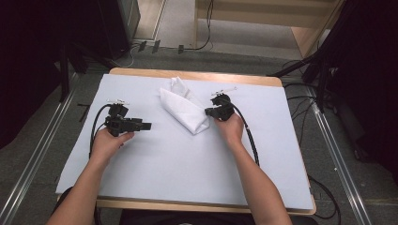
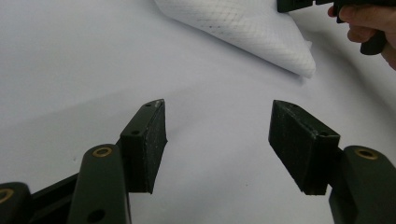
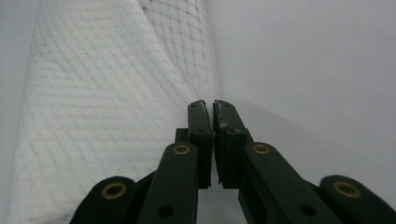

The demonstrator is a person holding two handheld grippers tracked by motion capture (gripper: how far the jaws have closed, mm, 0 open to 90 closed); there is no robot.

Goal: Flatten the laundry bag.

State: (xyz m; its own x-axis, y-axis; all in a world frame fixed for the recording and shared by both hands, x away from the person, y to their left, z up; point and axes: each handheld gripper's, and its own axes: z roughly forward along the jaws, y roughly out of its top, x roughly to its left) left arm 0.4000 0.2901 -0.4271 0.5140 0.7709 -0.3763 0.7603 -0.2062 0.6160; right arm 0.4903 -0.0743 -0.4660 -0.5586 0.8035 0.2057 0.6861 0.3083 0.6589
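Note:
A folded white mesh cloth lies at the middle back of the table, and its near corner reaches into the left gripper view. My right gripper sits at the cloth's right edge. In the right gripper view its jaws are pressed together at the edge of the cloth, pinching the thin fold. My left gripper is off to the cloth's left, low over the bare sheet. Its jaws stand wide open with nothing between them.
A white sheet covers the wooden table. Black cables trail from both grippers toward the near side. Dark stands and more cables flank the table on the floor.

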